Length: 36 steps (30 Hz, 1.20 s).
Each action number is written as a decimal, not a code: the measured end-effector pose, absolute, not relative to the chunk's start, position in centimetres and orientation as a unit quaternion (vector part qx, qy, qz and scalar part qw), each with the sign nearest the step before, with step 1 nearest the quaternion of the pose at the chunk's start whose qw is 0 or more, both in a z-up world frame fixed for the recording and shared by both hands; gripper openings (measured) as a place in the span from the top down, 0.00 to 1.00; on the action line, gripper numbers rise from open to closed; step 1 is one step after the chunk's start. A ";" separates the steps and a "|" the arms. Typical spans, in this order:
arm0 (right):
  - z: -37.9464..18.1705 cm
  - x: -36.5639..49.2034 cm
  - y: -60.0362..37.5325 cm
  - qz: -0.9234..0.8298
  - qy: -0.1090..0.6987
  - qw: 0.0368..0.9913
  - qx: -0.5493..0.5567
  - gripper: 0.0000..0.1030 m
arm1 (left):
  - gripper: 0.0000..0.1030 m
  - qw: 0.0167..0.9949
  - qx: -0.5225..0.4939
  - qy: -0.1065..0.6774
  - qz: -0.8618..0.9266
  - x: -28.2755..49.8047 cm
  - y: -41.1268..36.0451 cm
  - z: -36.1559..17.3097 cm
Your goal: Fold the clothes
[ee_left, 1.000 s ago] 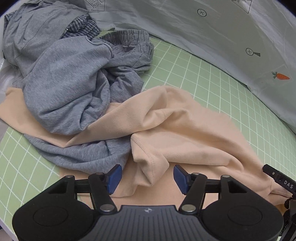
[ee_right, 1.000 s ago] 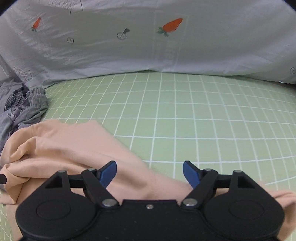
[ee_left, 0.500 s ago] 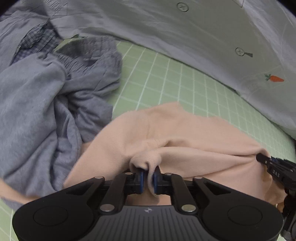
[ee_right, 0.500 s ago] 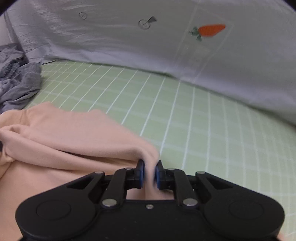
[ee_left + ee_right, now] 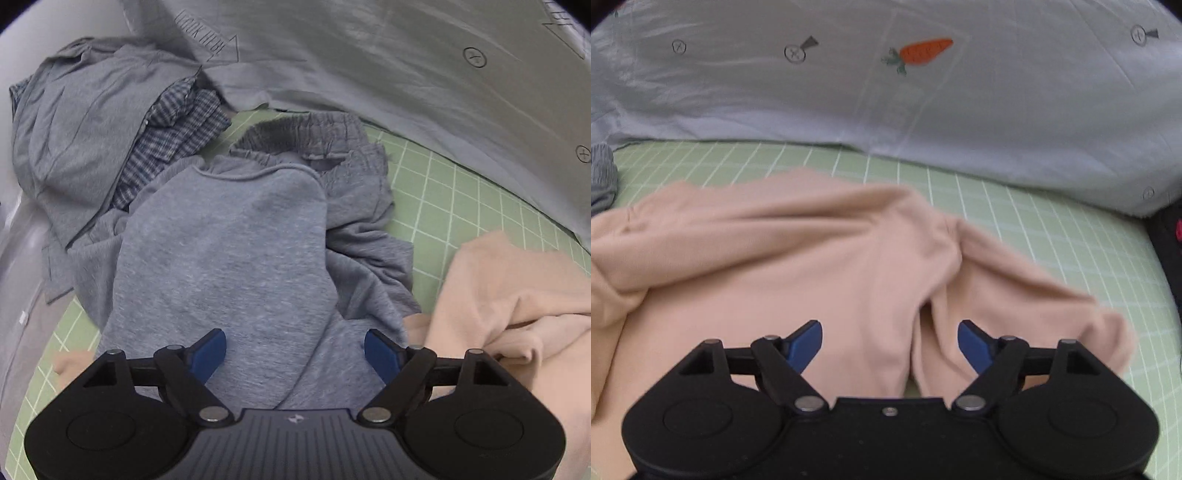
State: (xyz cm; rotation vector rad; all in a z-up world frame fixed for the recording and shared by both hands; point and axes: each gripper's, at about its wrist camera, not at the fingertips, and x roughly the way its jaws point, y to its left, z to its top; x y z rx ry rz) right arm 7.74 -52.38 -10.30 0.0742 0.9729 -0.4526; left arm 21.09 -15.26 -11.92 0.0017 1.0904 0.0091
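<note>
A peach garment (image 5: 798, 258) lies crumpled on the green grid mat (image 5: 1052, 236), spread across the middle of the right wrist view; its edge also shows in the left wrist view (image 5: 509, 295) at the right. My right gripper (image 5: 890, 345) is open and empty just above its near folds. My left gripper (image 5: 295, 350) is open and empty over a grey sweatshirt (image 5: 229, 258) in a heap of grey clothes. A small peach piece (image 5: 70, 363) peeks out at the lower left under the grey heap.
The heap holds grey elastic-waist shorts (image 5: 314, 136), a checked shirt (image 5: 173, 136) and another grey garment (image 5: 74, 122) at the back left. A pale sheet with a carrot print (image 5: 923, 51) rises behind the mat. A dark object (image 5: 1169, 251) sits at the mat's right edge.
Both grippers were shut on folds of the peach garment half a second ago; both have let go and stand open. The left gripper has swung left over the grey heap.
</note>
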 end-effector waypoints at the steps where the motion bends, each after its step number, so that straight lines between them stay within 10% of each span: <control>1: -10.6 6.7 -52.2 -0.221 0.469 0.854 0.049 0.21 | 0.13 0.852 -0.007 0.523 0.001 21.4 -15.1 -12.3; 25: -12.7 6.4 -52.6 -0.317 0.492 0.810 0.047 0.00 | 0.04 0.868 0.112 0.465 0.129 34.2 -4.5 -14.8; 36: -12.7 7.4 -53.9 -0.358 0.503 0.787 -0.002 0.03 | 0.05 0.869 -0.002 0.488 0.084 30.8 -0.5 -11.8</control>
